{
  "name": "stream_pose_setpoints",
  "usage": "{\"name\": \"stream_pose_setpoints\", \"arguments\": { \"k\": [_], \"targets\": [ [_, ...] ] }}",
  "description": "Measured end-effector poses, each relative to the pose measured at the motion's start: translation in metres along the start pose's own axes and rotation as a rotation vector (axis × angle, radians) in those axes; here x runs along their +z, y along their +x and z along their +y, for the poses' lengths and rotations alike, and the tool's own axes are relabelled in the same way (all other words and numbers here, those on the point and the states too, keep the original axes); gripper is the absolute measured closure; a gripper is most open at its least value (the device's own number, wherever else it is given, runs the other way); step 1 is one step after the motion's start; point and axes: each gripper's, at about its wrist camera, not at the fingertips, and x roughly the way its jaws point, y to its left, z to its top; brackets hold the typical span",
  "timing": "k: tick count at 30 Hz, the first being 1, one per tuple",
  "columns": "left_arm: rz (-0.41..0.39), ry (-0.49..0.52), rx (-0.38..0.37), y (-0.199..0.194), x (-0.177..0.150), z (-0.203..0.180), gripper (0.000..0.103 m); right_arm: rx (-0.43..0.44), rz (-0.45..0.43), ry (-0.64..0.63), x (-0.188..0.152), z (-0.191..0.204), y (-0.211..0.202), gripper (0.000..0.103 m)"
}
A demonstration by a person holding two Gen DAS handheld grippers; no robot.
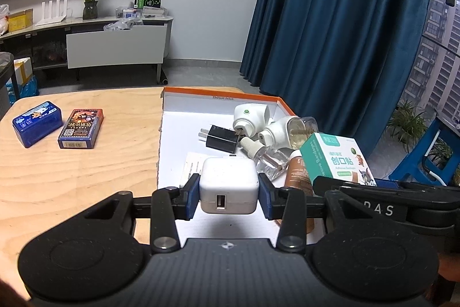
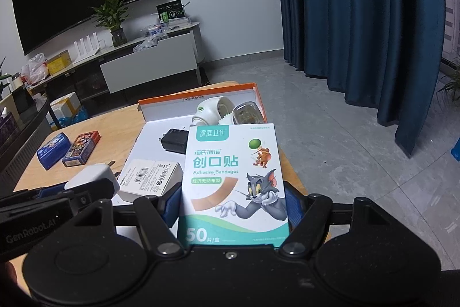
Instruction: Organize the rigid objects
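My left gripper (image 1: 229,196) is shut on a white USB charger (image 1: 228,186), held just above the near part of the white box lid with orange rim (image 1: 218,91). My right gripper (image 2: 233,206) is shut on a bandage box (image 2: 234,177) with cartoon print; that bandage box (image 1: 336,160) hangs over the lid's right side. In the lid lie a black plug adapter (image 1: 221,138), two white mosquito-repellent plug-ins (image 1: 250,117), a clear liquid bottle (image 1: 268,160), a brown bottle (image 1: 297,173) and a white flat box (image 2: 149,177).
On the wooden table (image 1: 86,177) left of the lid sit a blue tin (image 1: 37,123) and a dark card box (image 1: 80,128). Beyond stand a TV cabinet (image 1: 115,45) with a plant, blue curtains (image 1: 330,33) and a blue stool (image 1: 422,157) at right.
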Motion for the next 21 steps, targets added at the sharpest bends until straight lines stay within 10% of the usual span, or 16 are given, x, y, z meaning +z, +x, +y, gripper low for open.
{"name": "stream_pose_setpoints", "arguments": {
  "k": [21],
  "targets": [
    [0.02, 0.015, -0.019, 0.0058, -0.0009, -0.0052, 0.061, -0.001, 0.019, 0.002, 0.0029, -0.0012, 0.0099, 0.019]
  ]
}}
